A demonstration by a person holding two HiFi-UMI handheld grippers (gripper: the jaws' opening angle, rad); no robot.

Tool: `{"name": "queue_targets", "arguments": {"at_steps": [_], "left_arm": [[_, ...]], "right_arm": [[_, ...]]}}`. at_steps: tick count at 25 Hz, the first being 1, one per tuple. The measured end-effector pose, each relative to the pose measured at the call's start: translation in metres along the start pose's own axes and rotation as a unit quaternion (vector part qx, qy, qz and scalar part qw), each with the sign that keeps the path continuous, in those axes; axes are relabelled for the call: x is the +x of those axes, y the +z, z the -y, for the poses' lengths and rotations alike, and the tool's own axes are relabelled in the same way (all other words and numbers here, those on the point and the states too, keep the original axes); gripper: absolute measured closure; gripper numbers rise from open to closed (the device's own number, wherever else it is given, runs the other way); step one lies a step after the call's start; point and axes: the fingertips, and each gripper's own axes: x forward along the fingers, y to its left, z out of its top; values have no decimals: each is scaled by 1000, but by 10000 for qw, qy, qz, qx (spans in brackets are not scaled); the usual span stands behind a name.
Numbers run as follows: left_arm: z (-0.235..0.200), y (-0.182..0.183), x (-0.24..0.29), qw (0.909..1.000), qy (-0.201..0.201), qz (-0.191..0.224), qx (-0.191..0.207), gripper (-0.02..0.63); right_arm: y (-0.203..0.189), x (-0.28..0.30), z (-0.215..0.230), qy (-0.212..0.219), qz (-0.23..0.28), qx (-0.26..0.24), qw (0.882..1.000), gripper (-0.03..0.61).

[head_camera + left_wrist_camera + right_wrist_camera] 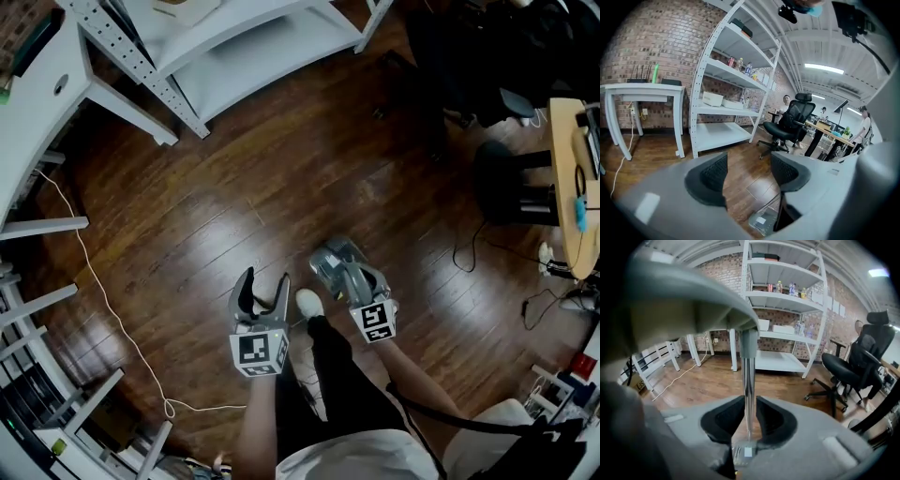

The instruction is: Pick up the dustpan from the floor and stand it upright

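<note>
A person stands on a dark, glossy wooden plank floor (pixel 234 187), holding a grey two-jaw gripper in each hand. One white shoe (pixel 308 302) shows between the two tools.

The right gripper (pixel 749 411) is clamped tight on the thin, shiny metal handle (pixel 748 376) of a grey plastic dustpan (pixel 684 296). Its black pads press the handle from both sides. The dustpan is off the floor. Seen from the right gripper view, its broad pan fills the upper left, and the handle runs straight down from it between the jaws. From the head view, the pan sits over the front of that gripper, just right of the shoe.

The left gripper (pixel 749 173) is beside it, to the person's left, with its jaws a little apart. Only bare floor shows between them, so it holds nothing.

A tall white metal shelving unit (pixel 722 108) stands against a red brick wall (pixel 647 42), with a white table (pixel 642 89) to its left and a black office chair (pixel 787 124) to its right. A thin white cable (pixel 103 300) trails across the floor on the person's left.
</note>
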Motion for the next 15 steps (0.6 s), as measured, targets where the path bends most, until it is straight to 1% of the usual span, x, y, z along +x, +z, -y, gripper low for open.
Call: {"name": "queue_targets", "arguments": {"at_steps": [3,4,6,8,10,12,13,14,15], "left_arm": [[20,-1,-15,9999,100,-80,14,305],[26,1,-20,9999,119,-69,32,305],[37,9,-31,9999,151,-8,67,305],[50,17,-51,9998,162,67,111,305],[64,25,-81,9996,152,169,170,305],[81,38,-116,9989,117,381,249,305],[90,45,-136,9980,92,542,321,305],[101,53,-156,9964,74,725,428,305],[112,61,-177,9942,73,911,565,305]], "right_arm": [[-38,-12,-11,587,-440,337,9967,502],[-56,-16,-13,701,-666,438,9944,476],[-88,-30,-13,749,-1020,532,9905,421],[-101,-57,-13,677,-1093,686,9893,411],[-92,-95,-14,522,-888,874,9908,404],[-67,-135,-16,362,-467,960,9936,373],[-51,-155,-18,289,-214,943,9949,338],[-33,-175,-20,208,53,891,9958,284],[-14,-198,-23,104,333,819,9960,255]]}}
